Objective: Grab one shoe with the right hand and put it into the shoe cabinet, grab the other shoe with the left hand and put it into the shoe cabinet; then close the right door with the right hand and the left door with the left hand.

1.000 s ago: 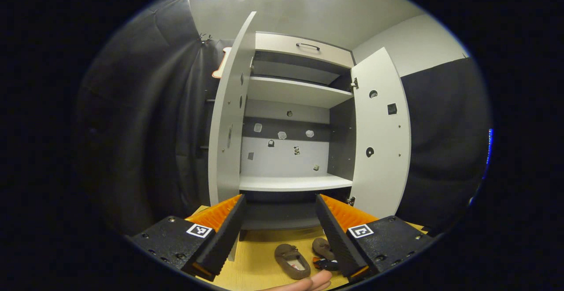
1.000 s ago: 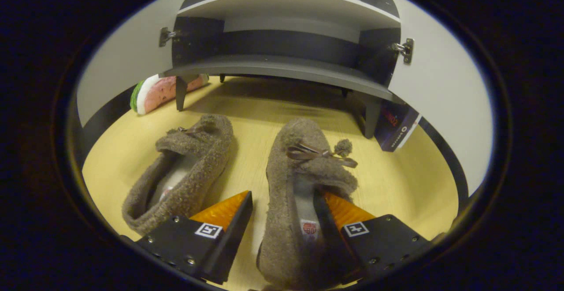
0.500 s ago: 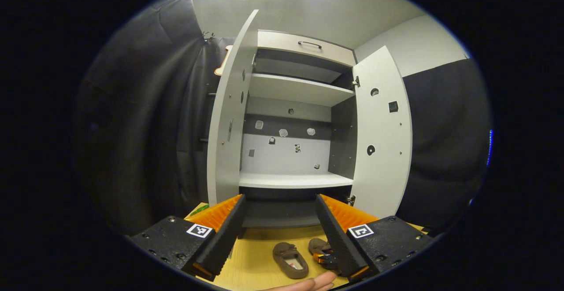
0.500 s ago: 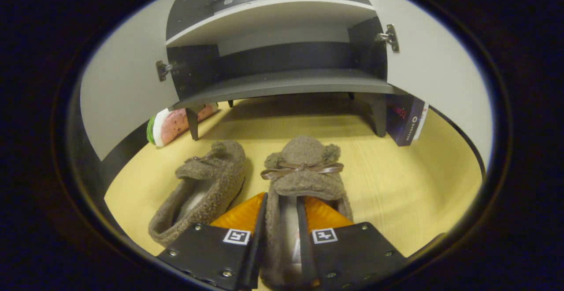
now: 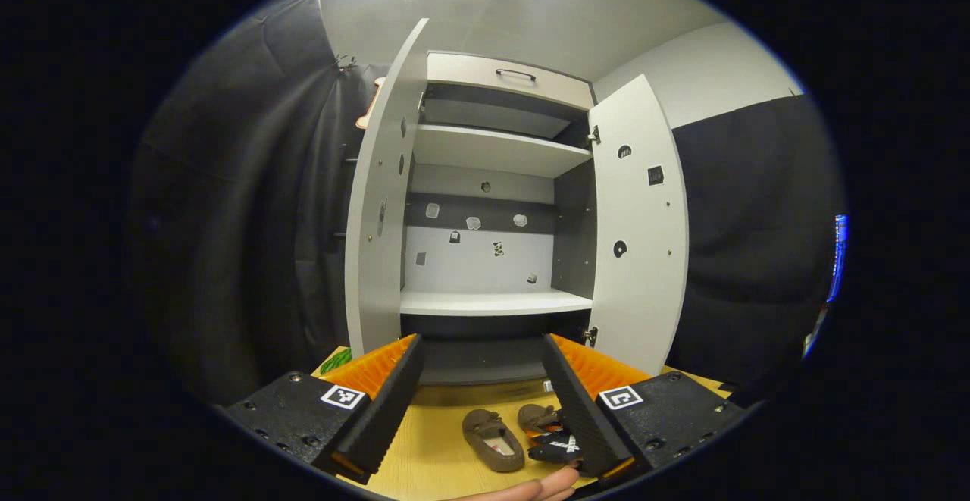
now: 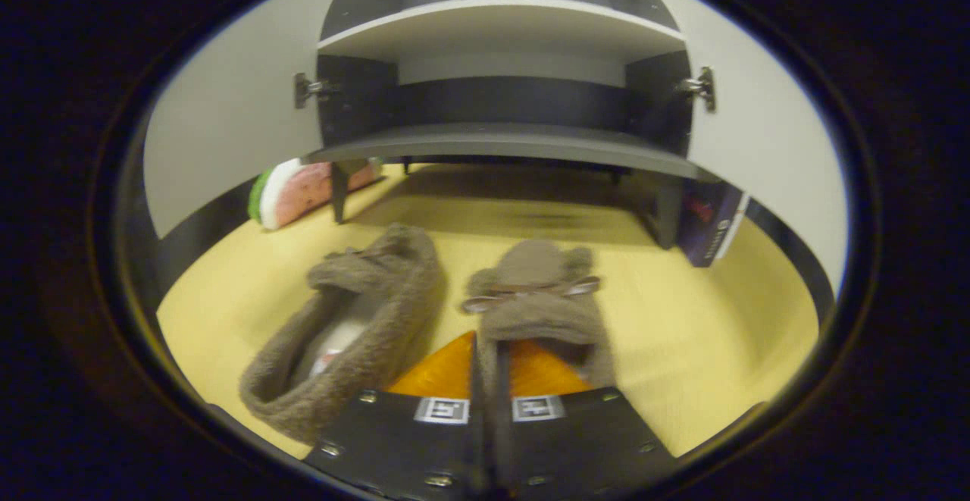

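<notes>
In the left gripper view my left tongs (image 5: 479, 380) stand spread and empty at the bottom, facing the shoe cabinet (image 5: 492, 205), both doors open. In the right gripper view my right tongs (image 6: 489, 357) pinch the right-hand shoe (image 6: 534, 296) at lower centre; the other shoe (image 6: 356, 327) lies just left on the worktop (image 6: 705, 319).

Yellow wood-grain floor (image 6: 682, 319) under the booth; a watermelon-slice plush (image 6: 292, 190) lies on it at one rear corner, a dark box (image 6: 708, 220) stands upright at the other, and a pale wall (image 5: 705, 69) rises above the black cloth (image 5: 242, 220).
</notes>
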